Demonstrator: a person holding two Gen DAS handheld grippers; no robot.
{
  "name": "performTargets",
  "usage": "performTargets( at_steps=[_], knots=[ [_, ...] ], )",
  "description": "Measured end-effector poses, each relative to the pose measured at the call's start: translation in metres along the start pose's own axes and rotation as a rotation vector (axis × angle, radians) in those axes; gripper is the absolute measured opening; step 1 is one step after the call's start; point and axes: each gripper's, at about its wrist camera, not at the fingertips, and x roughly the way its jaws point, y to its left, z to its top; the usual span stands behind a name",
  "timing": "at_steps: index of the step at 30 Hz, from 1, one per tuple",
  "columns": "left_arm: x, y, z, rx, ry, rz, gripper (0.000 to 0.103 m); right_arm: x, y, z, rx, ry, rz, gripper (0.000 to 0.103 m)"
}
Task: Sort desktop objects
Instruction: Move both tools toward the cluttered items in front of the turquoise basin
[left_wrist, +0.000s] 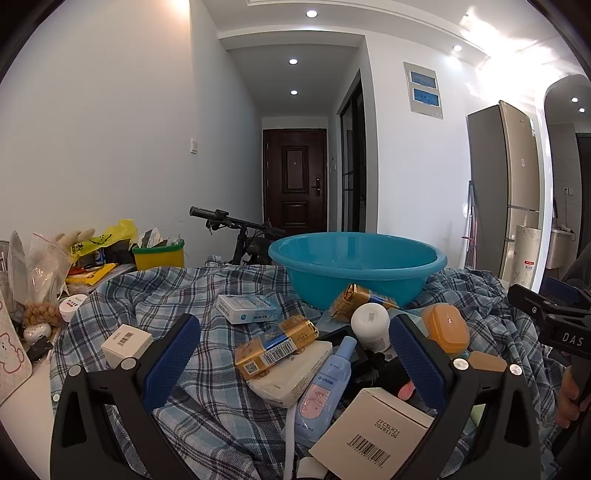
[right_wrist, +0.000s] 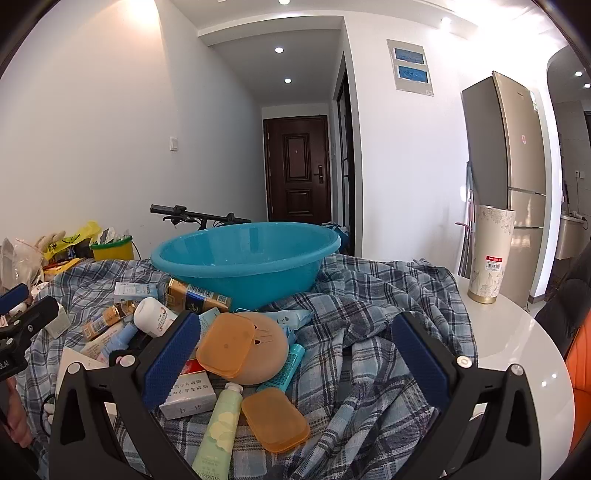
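A pile of small items lies on a blue plaid cloth (left_wrist: 207, 291) in front of a blue basin (left_wrist: 356, 267). My left gripper (left_wrist: 293, 354) is open and empty above a gold box (left_wrist: 275, 345), a cream soap bar (left_wrist: 295, 373) and a light blue bottle (left_wrist: 325, 391). My right gripper (right_wrist: 295, 354) is open and empty above an orange soap box (right_wrist: 225, 349), an orange lid (right_wrist: 275, 419) and a green tube (right_wrist: 218, 428). The basin (right_wrist: 245, 258) shows in the right wrist view too. The right gripper also shows at the right edge of the left wrist view (left_wrist: 554, 317).
Clutter with a yellow-green tub (left_wrist: 159, 253) and bags lines the table's left edge. A tall patterned cup (right_wrist: 489, 254) stands on the bare white table (right_wrist: 517, 343) at the right. A bicycle (left_wrist: 236, 229) stands behind the table. A white box (left_wrist: 373, 432) lies near my left gripper.
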Motion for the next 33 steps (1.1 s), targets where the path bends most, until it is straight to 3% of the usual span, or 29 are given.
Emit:
performTargets(
  at_steps=[18, 22, 33],
  knots=[
    [0.004, -0.008, 0.005, 0.041, 0.017, -0.005, 0.103, 0.009, -0.005, 0.004, 0.01, 0.05, -0.023, 0.103],
    [0.0, -0.009, 0.022, 0.035, 0.01, -0.039, 0.103, 0.006, -0.006, 0.022, 0.022, 0.049, -0.012, 0.103],
    [-0.01, -0.011, 0.086, 0.043, -0.008, -0.045, 0.103, -0.006, 0.006, 0.079, -0.024, 0.054, 0.015, 0.099]
  ],
)
